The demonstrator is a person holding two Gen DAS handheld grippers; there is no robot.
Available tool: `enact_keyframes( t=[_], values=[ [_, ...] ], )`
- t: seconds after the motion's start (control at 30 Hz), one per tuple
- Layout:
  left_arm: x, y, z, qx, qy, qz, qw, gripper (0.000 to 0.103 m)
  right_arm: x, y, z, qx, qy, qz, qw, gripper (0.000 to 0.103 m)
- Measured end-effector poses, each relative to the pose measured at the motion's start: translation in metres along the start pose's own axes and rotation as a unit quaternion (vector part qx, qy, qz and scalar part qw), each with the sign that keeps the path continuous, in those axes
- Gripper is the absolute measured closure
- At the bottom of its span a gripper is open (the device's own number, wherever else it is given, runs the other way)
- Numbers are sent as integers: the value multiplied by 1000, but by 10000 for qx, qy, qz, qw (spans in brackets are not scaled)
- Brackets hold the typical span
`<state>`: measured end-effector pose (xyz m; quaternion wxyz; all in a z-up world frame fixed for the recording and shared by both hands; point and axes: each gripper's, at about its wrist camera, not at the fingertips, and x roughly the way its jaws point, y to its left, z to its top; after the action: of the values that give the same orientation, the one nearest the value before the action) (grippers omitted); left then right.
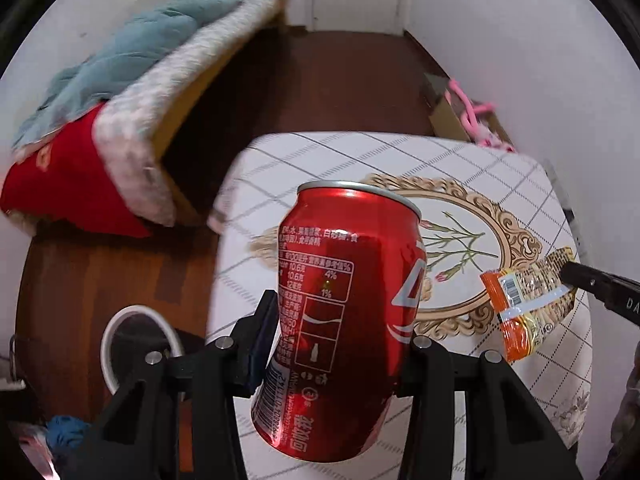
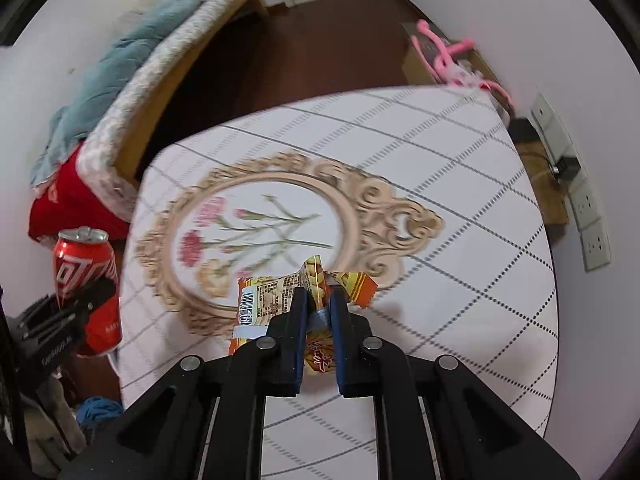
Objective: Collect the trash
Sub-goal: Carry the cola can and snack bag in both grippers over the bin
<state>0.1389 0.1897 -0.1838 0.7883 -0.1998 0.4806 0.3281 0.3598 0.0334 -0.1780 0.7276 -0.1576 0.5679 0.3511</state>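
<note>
My left gripper [image 1: 340, 340] is shut on a red cola can [image 1: 340, 320], held upright and slightly tilted at the left edge of the white table [image 1: 340, 152]. The can also shows in the right wrist view [image 2: 86, 280], off the table's left side. My right gripper [image 2: 318, 300] is shut on an orange and yellow snack wrapper [image 2: 276, 296], pinched above the tabletop [image 2: 440, 200]. The wrapper also shows in the left wrist view [image 1: 528, 304] with the right gripper's finger [image 1: 596, 284] on it.
A white-rimmed bin [image 1: 136, 344] stands on the wooden floor, below and left of the can. A bed with blue quilt [image 1: 132, 52] and red cloth [image 1: 68, 184] lies left. A cardboard box with a pink object [image 2: 444, 52] sits behind the table. Wall sockets [image 2: 580, 200] are on the right.
</note>
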Motion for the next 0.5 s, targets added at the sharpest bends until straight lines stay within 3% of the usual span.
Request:
enact_keyframes(
  t=[0.23, 0.5],
  values=[
    [-64, 76, -26, -511, -427, 228, 9975, 62, -39, 82, -13, -500, -268, 389, 9976, 91],
    [-105, 193, -64, -1166, -667, 623, 9890, 62, -47, 220, -44, -1346, -266, 944, 9860, 91]
  ],
)
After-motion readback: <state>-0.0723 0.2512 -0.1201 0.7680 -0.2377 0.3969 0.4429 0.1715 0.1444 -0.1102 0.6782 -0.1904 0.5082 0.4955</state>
